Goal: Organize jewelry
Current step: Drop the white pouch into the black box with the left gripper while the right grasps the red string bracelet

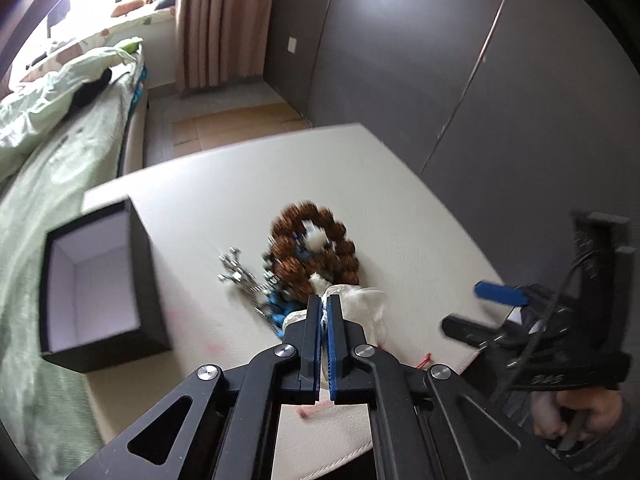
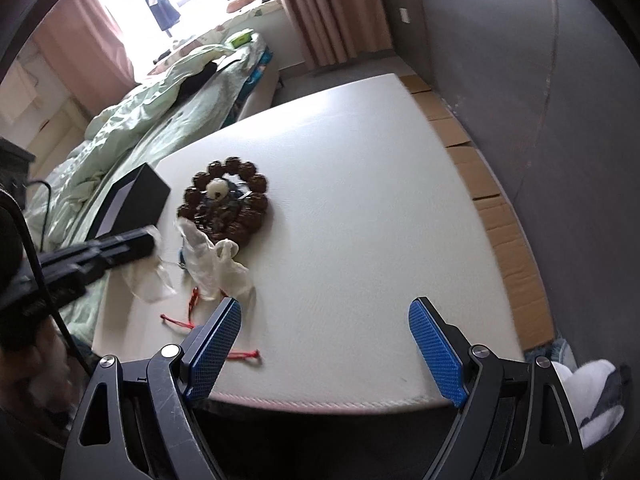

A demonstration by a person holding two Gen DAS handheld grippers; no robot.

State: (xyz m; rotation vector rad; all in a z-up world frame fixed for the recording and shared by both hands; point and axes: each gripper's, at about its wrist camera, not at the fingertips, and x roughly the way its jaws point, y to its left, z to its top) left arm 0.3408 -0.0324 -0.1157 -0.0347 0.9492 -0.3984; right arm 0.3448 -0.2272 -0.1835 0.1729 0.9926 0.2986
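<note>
A brown bead bracelet with a white bead lies on the white table. A silver chain piece and blue beads lie beside it. My left gripper is shut on a clear plastic bag next to the bracelet. A red cord lies near the front edge. An open black box with a white inside stands at the table's left. My right gripper is open and empty over the front of the table, and it also shows in the left wrist view.
A bed with green bedding runs along the table's left side. A grey wardrobe wall stands behind and right. Cardboard lies on the floor along the table's right edge.
</note>
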